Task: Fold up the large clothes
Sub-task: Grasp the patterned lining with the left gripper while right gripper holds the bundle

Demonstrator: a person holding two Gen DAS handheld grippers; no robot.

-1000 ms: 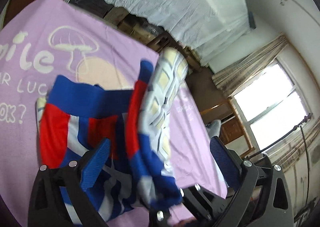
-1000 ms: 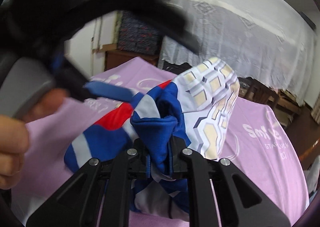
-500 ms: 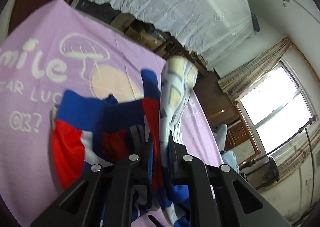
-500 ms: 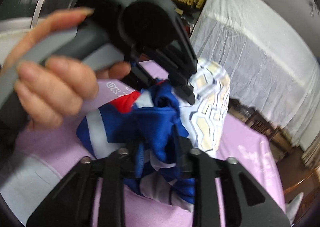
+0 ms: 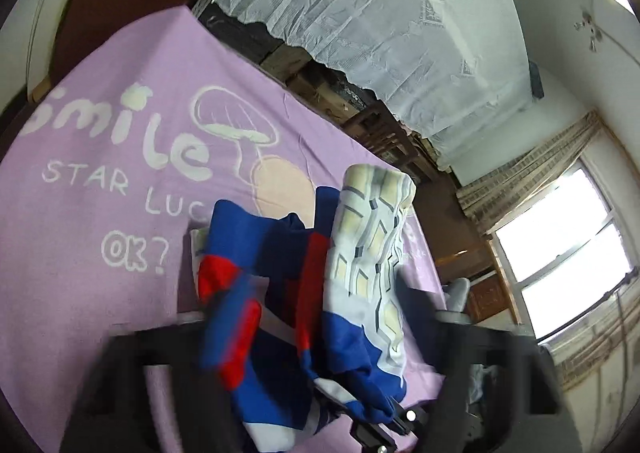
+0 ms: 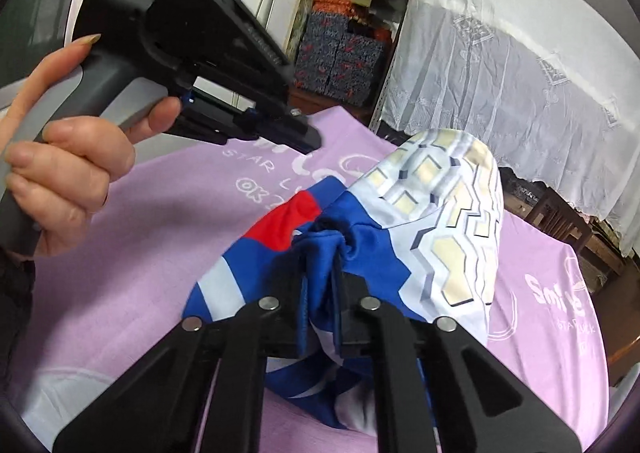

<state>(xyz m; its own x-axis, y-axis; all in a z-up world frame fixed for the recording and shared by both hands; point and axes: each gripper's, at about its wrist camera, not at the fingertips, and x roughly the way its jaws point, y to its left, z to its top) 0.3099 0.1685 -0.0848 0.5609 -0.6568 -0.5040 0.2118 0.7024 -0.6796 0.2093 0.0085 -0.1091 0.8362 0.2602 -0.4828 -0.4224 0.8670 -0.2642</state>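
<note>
A person's left hand draws the left tool back, its jaws just reopened and apart from the garment; the right tool clamps the bunched fabric above the purple-covered surface. Regrasp a clean edge; motion blur hides the left fingertips

Both wrist views close, angled down — share garment, purple cloth.
</note>
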